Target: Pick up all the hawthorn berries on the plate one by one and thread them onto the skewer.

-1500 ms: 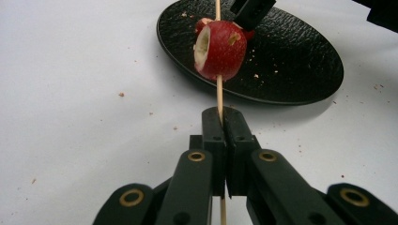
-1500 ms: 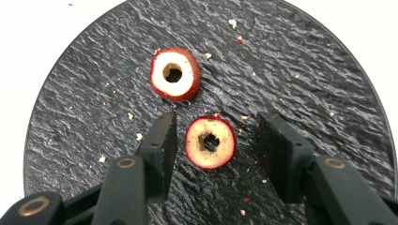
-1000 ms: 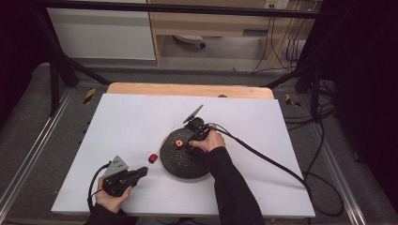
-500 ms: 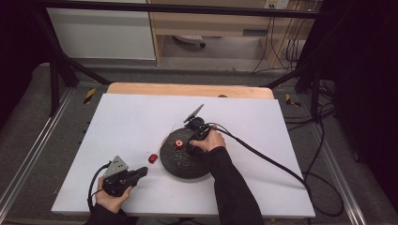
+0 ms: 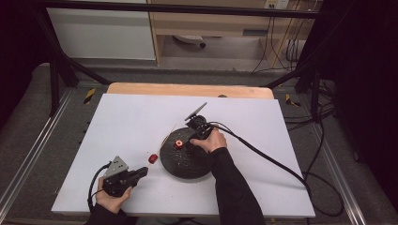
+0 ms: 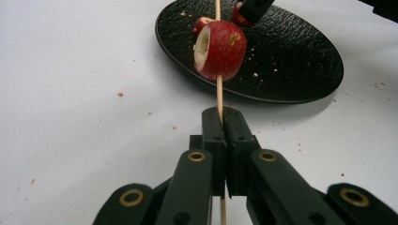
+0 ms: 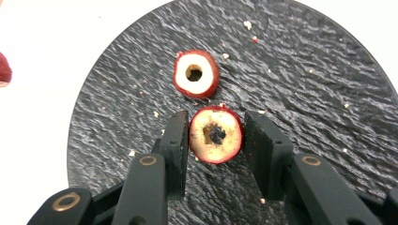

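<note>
a plate [image 5: 185, 161] sits on the table [image 5: 141, 117], a little toward 5 o'clock of the table's middle. two fruit pieces lie on the plate's 10 o'clock part, one [image 7: 195, 73] just beyond the other [image 7: 216, 135]. the right gripper [image 5: 191, 143] stands over them from 12 o'clock, its jaws either side of the nearer piece. the left gripper [image 5: 141, 171] lies at 8 o'clock of the plate, near the table's front edge. its skewer [image 6: 219, 96] points toward the plate, with a third piece [image 5: 152, 158] on it just off the plate's 9 o'clock rim.
</note>
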